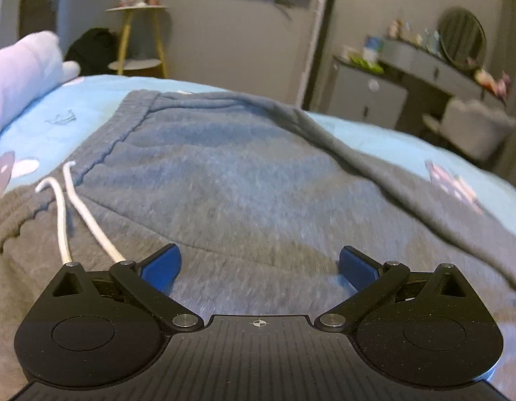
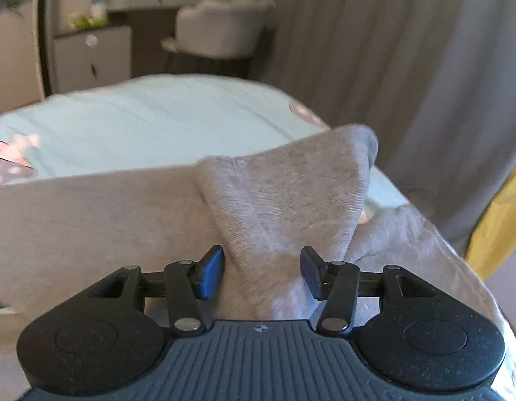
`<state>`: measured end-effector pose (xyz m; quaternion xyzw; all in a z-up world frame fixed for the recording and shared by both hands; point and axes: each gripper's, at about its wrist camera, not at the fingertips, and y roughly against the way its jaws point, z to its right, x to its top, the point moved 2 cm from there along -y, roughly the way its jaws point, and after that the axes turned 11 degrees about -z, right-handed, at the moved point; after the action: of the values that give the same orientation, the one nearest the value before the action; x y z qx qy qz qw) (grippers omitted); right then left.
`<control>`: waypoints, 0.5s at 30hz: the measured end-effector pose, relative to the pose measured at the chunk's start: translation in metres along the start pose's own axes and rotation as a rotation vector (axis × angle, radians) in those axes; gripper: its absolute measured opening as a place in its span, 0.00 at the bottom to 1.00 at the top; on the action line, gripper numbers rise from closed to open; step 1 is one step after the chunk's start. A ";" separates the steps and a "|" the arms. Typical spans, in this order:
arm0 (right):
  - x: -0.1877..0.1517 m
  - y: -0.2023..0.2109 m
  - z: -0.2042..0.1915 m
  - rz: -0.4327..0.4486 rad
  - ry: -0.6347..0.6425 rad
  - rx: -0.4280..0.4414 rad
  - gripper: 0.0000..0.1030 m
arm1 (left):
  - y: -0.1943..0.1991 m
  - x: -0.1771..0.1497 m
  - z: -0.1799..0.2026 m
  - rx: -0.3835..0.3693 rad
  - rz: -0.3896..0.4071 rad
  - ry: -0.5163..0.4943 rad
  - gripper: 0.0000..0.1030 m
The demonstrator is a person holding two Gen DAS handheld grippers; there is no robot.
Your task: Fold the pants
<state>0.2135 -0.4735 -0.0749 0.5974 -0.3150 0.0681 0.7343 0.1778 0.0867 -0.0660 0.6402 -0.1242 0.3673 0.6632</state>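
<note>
Grey sweatpants [image 1: 231, 173] lie spread on a light blue bedsheet [image 1: 91, 100]. Their waistband [image 1: 124, 133] runs along the left, with two white drawstrings [image 1: 84, 214] trailing toward me. My left gripper [image 1: 259, 267] is open just above the fabric, with nothing between its blue pads. In the right wrist view, my right gripper [image 2: 263, 272] is partly open, with a raised fold of the grey pants cuff [image 2: 291, 183] standing between its fingers. The pads do not appear to press the cloth.
A white pillow [image 1: 20, 73] lies at the bed's far left. Beyond the bed stand a yellow-legged side table [image 1: 137, 36], a grey dresser with a round mirror [image 1: 461, 40] and a padded chair [image 2: 217, 30]. Grey curtains [image 2: 408, 67] hang on the right.
</note>
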 end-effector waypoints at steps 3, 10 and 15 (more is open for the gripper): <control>0.006 0.009 0.013 0.030 -0.048 0.047 0.05 | 0.009 0.009 -0.002 -0.093 -0.018 0.032 1.00; -0.023 0.083 0.088 0.245 -0.270 0.123 0.05 | 0.000 0.074 -0.002 -0.314 -0.089 0.152 1.00; -0.049 0.069 0.117 0.167 -0.344 0.184 0.05 | -0.049 0.121 0.009 -0.463 -0.214 0.273 1.00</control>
<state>0.0970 -0.5485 -0.0343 0.6367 -0.4767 0.0543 0.6037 0.2974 0.1227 -0.0251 0.4258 -0.0459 0.3399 0.8373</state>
